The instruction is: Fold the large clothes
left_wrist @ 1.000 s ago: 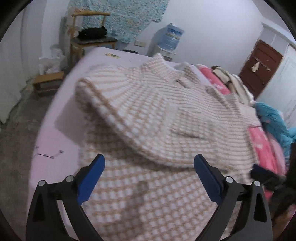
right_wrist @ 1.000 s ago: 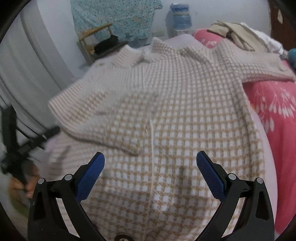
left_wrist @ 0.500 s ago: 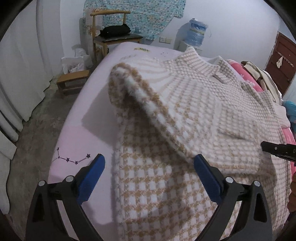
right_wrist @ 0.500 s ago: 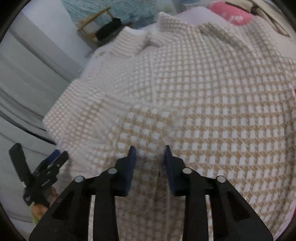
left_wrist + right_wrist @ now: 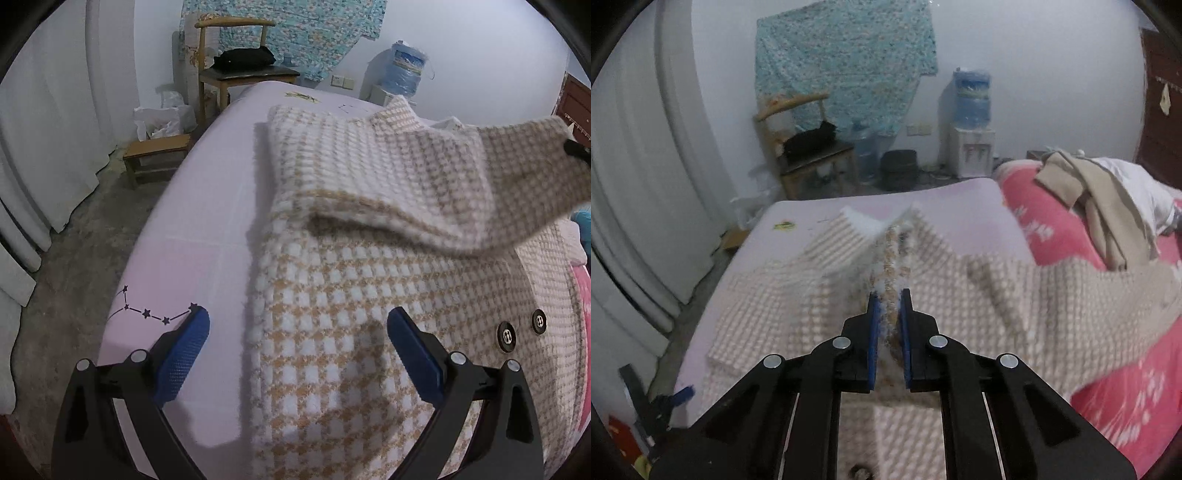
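Both grippers have black linkage arms, silver rivets and blue textured fingers (image 5: 181,354).

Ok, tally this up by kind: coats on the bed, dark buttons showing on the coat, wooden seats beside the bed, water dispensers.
checked coat: 1
dark buttons: 2
wooden seats: 2, the chair and the stool
water dispenser: 1
Total: 6
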